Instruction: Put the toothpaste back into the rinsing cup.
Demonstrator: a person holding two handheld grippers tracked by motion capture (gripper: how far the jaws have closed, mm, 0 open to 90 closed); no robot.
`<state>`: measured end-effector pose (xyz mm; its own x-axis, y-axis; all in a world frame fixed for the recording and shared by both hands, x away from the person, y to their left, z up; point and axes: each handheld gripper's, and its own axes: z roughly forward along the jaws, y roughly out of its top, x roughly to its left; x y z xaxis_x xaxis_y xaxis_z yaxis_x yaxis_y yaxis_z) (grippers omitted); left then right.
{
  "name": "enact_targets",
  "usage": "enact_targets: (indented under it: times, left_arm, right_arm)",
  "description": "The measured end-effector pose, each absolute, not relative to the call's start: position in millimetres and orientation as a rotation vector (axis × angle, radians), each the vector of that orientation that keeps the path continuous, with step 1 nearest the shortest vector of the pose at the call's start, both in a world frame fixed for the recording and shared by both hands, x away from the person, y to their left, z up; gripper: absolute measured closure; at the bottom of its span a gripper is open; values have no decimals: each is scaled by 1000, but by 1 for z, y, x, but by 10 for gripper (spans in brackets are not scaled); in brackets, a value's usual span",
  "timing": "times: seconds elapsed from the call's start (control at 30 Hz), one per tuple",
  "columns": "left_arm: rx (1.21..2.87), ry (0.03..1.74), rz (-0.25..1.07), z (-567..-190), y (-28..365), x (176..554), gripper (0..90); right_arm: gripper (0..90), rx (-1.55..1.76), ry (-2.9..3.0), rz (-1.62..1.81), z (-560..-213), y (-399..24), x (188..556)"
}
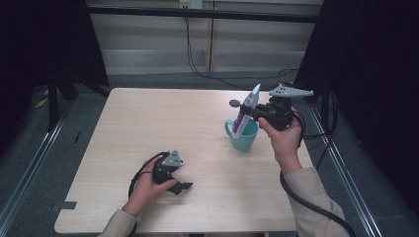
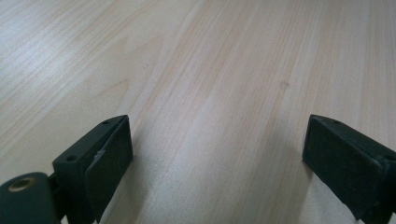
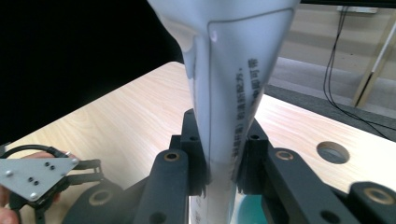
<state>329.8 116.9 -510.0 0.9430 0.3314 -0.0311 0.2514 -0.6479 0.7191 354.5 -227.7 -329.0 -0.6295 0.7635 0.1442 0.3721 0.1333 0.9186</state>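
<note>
A teal mug stands on the wooden table, right of centre. My right gripper is shut on a white and purple tube, which slants with its lower end inside the mug. In the right gripper view both black jaws pinch the white tube just above the mug's teal rim. My left gripper rests low on the table near the front, held by a hand. Its fingers stand wide apart over bare wood, with nothing between them.
A round hole is cut in the tabletop behind the mug. Black curtains hang at both sides, and metal rails run along the floor beside the table. Cables trail on the floor at the back.
</note>
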Motion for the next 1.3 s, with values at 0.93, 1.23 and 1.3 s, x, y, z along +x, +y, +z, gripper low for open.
enact_targets:
  times: [0.93, 1.23, 1.3]
  left_arm:
    - [2305, 411, 133, -510, 117, 330, 82]
    - [2302, 411, 135, -510, 117, 330, 82]
    - [2303, 411, 135, -510, 117, 330, 82]
  right_arm:
    - [760, 1190, 1992, 1389, -336, -246, 386]
    - [760, 1203, 1993, 1348, -341, -244, 396]
    - [760, 1207, 1996, 1336, -343, -243, 398]
